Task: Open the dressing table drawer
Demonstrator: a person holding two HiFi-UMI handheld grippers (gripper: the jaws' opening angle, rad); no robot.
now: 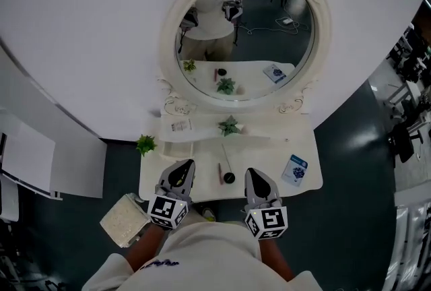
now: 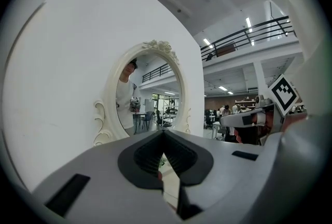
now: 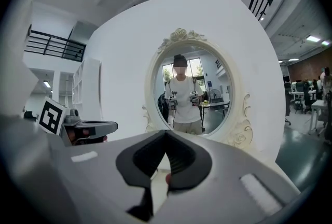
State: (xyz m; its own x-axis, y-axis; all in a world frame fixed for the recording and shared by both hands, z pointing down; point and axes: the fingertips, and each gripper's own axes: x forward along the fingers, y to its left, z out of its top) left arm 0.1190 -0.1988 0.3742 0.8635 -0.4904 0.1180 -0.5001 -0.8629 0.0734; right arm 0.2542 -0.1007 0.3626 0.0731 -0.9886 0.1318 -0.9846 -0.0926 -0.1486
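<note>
The white dressing table (image 1: pixel 310 178) stands below me against a white wall, with an ornate oval mirror (image 1: pixel 246 30) on it. Its drawer front shows in no view. My left gripper (image 1: pixel 182 167) and right gripper (image 1: pixel 254 175) are held side by side over the table's near edge, both pointing at the mirror. Each is shut with nothing between its jaws. In the left gripper view the shut left gripper (image 2: pixel 163 158) faces the mirror (image 2: pixel 148 93), with the right gripper (image 2: pixel 259 120) beside it. In the right gripper view the shut right gripper (image 3: pixel 165 159) faces the mirror (image 3: pixel 194 91).
On the tabletop lie a small green plant (image 1: pixel 229 126), a black-headed brush (image 1: pixel 226 170), a blue and white packet (image 1: pixel 295 170) and a card (image 1: pixel 180 126). A second plant (image 1: pixel 145 144) sits at the left corner. A beige stool (image 1: pixel 123 219) stands on the floor, lower left.
</note>
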